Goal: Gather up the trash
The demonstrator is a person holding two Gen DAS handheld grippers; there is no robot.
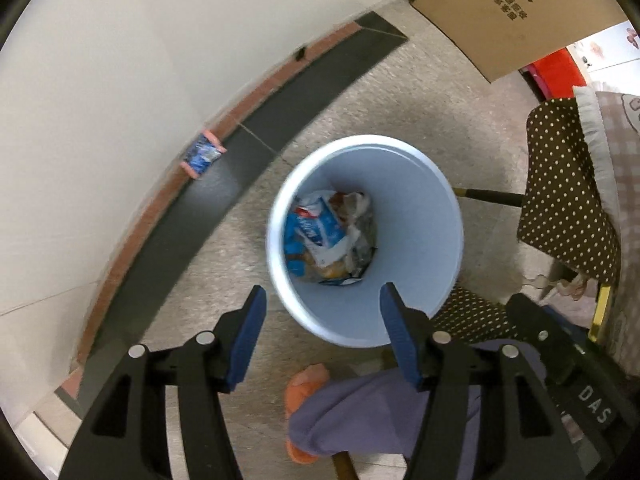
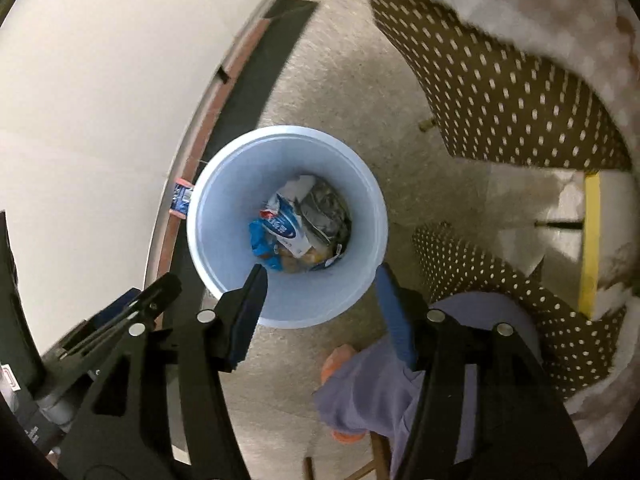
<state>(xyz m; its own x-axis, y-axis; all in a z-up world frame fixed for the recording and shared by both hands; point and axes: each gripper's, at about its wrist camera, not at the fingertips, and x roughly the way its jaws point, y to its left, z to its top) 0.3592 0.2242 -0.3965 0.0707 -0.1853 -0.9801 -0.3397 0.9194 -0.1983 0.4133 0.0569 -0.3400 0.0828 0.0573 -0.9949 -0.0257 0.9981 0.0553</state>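
Now above the bin [image 1: 420, 216], both grippers pointing almost straight down into it. Left gripper [image 1: 322, 300] about half open, nothing between its jaws; right gripper [image 2: 320, 280] likewise half open and empty. Trash [image 1: 330, 236] lying at the bottom of the bin: a blue-and-white packet, crumpled clear wrap, something orange beneath, all loose and well below the rim. One more piece, a small blue packet [image 1: 202, 154], on the floor against the skirting, beyond the bin and to the upper left of the left gripper's view. Judged the next target, with no clear long axis to align on, seeming squarish and leaning on the wall. Left gripper probably the nearer, since its view shows the packet whole and well clear of the bin. Seen from the right wrist, the same packet [image 2: 180, 198] half hidden behind the bin rim, only a sliver showing, so a poor guide for that reach. Given only by the left wrist: a cardboard box at the top. Given only by the right wrist: more of the spotted cloth hanging beside the bin, and the left gripper's black frame at the lower left. Person's purple trouser leg and orange slipper below in both.
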